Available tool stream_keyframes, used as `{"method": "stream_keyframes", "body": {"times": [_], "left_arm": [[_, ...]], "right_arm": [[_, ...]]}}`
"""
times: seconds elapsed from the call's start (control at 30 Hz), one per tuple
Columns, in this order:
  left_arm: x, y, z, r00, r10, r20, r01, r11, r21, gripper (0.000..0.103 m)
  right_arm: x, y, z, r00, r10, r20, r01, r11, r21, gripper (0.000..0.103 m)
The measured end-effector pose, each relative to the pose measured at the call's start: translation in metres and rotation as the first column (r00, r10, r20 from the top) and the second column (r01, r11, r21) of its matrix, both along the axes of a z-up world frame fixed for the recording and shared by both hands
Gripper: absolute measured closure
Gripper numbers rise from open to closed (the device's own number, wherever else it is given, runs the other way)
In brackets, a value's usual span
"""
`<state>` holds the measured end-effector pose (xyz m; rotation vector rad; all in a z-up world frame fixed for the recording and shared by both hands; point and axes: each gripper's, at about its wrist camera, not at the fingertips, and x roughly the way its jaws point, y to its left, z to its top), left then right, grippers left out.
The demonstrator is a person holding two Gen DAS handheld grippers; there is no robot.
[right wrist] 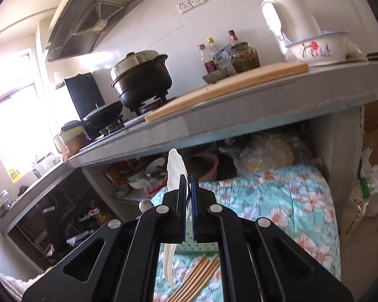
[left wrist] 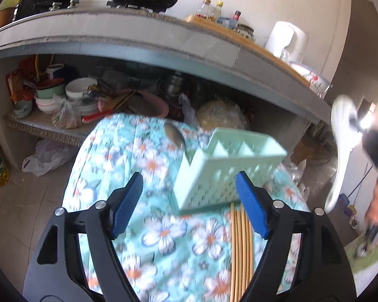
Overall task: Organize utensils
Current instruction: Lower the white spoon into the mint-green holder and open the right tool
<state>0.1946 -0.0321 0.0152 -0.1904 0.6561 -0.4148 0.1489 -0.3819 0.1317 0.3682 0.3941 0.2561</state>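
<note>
Left gripper: fingers released, spread wide, nothing between the pads. Right gripper: clenched on white spoon, pinched on the handle, bowl up past the tips, handle tail hanging below the fingers. Basket dead ahead of the left fingers, upright on the cloth-covered table, near wall framed between the two tips but biased toward the right-hand one; apparently no contact with either, though too blurred to be sure. Chopsticks flat on the cloth in a loose bundle, just inside and below the left gripper's right-hand finger, long axis roughly along the pointing line, far ends up against the basket foot. Metal spoon beyond the basket, off its far-left corner, well past the tips. From the right wrist: basket and chopsticks low, beneath the gripper body and short of the tips, so white spoon well above the basket; can't tell whether lined up over a compartment. Judging by this: chopsticks nearer the left fingers than the right, and right already occupied. With the axis running along the fingers, a pinch across the bundle probably needs no wrist roll, only a sidestep toward the right-hand finger and a drop. Main risk: sticks scattering, or clipping the basket on the way down.
</note>
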Motion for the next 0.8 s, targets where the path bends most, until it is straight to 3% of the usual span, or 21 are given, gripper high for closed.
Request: {"method": "stream_keyframes", "body": {"times": [0.2,0.33,0.47,0.63,0.8], "left_arm": [[-0.028,0.001,-0.025,0.999,0.005,-0.034,-0.004,1.000,0.024,0.021],[-0.037,-0.006,-0.039,0.999,-0.016,-0.050,0.017,1.000,0.025,0.019],[-0.036,-0.018,-0.046,0.997,-0.039,-0.062,0.042,0.998,0.054,0.019],[-0.036,-0.026,-0.051,0.997,-0.055,-0.051,0.059,0.996,0.070,0.017],[-0.035,-0.028,-0.057,0.997,-0.061,-0.057,0.065,0.995,0.070,0.017]], "right_arm": [[0.042,0.012,0.030,0.995,-0.060,0.084,0.064,0.997,-0.048,0.099],[0.075,0.023,0.029,0.991,-0.100,0.093,0.109,0.989,-0.097,0.099],[0.098,0.038,0.012,0.980,-0.142,0.136,0.168,0.965,-0.203,0.099],[0.122,0.048,-0.027,0.985,-0.148,0.086,0.167,0.940,-0.297,0.099],[0.121,0.054,-0.055,0.989,-0.144,0.047,0.151,0.925,-0.348,0.099]]}}
